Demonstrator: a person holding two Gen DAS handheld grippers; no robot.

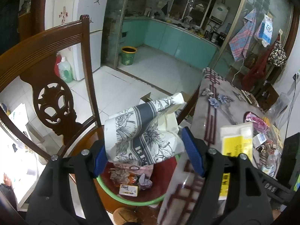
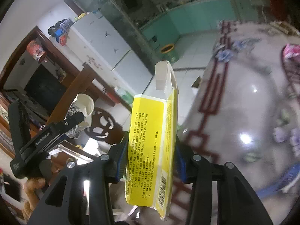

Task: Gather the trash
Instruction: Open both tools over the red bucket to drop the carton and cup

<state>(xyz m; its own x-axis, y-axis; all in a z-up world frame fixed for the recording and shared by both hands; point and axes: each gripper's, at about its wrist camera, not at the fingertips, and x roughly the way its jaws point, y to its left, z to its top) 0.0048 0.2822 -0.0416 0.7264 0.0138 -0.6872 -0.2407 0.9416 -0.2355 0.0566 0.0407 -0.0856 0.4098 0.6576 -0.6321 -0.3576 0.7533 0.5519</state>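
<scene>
In the left wrist view my left gripper (image 1: 148, 150) is shut on a crushed white paper cup (image 1: 144, 133) with a grey flower print. It holds the cup above a red bin with a green rim (image 1: 131, 201) that has several scraps and a small box (image 1: 129, 189) inside. In the right wrist view my right gripper (image 2: 151, 161) is shut on a flattened yellow and white medicine box (image 2: 151, 146), held upright beside the table edge. The left gripper and the cup (image 2: 82, 110) show at the left of that view. The yellow box also shows in the left wrist view (image 1: 236, 140).
A carved wooden chair (image 1: 54, 97) stands left of the bin. The table with a flowered cloth (image 1: 215, 105) is at the right and holds wrappers and a pink packet (image 1: 256, 120). A green bucket (image 1: 128, 55) stands on the white kitchen floor beyond.
</scene>
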